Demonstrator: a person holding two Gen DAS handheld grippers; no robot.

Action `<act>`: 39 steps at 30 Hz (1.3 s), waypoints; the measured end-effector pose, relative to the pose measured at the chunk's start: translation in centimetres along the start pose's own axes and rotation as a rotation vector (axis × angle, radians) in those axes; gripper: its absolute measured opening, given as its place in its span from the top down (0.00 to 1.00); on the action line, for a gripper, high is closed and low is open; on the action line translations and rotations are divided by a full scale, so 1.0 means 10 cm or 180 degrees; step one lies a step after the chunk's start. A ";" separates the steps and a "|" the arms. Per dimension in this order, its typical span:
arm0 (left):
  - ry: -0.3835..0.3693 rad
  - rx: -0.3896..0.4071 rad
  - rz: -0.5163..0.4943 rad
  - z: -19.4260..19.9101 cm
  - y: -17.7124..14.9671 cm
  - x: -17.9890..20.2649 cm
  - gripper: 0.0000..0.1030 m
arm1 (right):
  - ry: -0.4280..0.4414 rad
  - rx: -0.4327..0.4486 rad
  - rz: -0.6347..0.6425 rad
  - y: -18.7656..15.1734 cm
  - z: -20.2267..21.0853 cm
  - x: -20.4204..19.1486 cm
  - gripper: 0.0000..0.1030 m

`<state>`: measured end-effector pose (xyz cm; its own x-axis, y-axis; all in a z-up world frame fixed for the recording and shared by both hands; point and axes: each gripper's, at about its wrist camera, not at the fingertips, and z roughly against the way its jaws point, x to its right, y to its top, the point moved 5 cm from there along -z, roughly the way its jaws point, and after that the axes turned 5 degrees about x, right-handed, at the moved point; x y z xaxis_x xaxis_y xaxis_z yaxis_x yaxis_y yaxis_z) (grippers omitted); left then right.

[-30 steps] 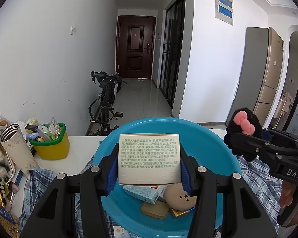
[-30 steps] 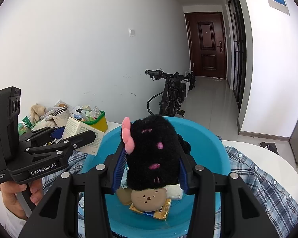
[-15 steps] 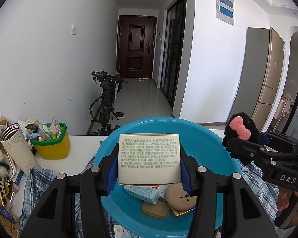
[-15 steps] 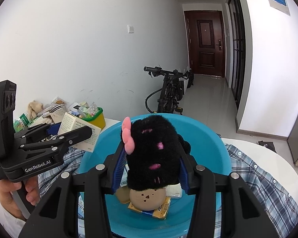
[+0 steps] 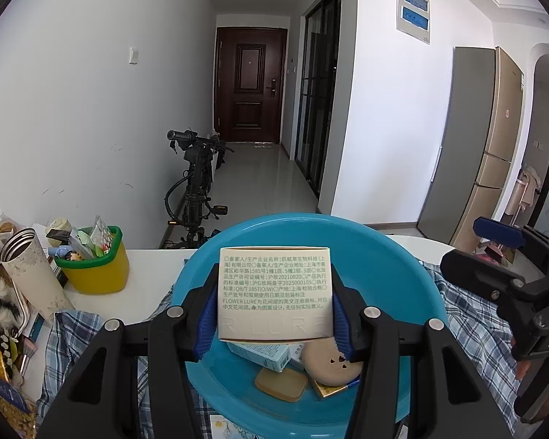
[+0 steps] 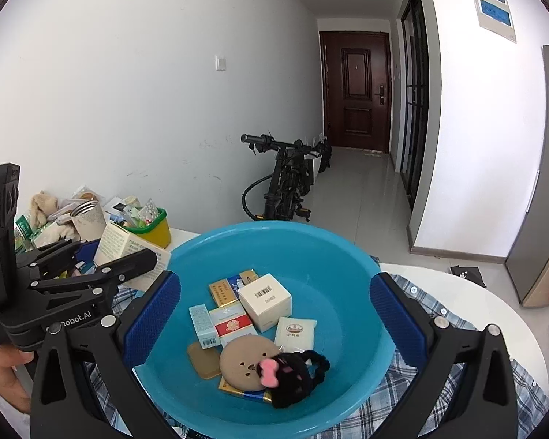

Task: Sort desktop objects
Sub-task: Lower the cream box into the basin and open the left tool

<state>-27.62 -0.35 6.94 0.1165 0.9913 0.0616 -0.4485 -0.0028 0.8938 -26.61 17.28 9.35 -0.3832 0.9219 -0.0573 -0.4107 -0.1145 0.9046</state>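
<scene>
Above the round blue plastic basin (image 6: 333, 252), the right gripper (image 6: 274, 311) is spread wide and empty, while the left gripper (image 5: 272, 314) pinches a cream cardboard box (image 5: 274, 292) printed with text. A fluffy black plush toy with a pink bow (image 6: 292, 376) lies inside the basin, against a round tan face-printed compact (image 6: 243, 364).

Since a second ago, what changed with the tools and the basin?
The right tool opened and let go of the black plush toy, which dropped into the blue basin beside the round tan piece. The left tool stays clamped on the cream box over the basin.
</scene>
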 end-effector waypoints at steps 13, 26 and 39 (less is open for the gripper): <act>0.0010 0.0002 -0.0034 0.02 0.01 0.03 0.48 | 0.0003 -0.0038 0.0138 -0.03 0.00 -0.07 0.00; -0.0004 -0.0013 -0.0043 0.01 0.01 0.07 0.48 | 0.0007 0.0000 0.0142 0.01 0.03 -0.08 0.00; -0.0013 -0.0014 -0.0062 0.01 0.00 0.10 0.48 | 0.0014 -0.0029 0.0173 -0.02 0.02 -0.11 0.00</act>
<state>-27.40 0.67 7.04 0.1289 0.9906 0.0460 -0.4501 0.0171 0.8928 -25.98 16.33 9.34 -0.4089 0.9125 -0.0102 -0.3966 -0.1676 0.9025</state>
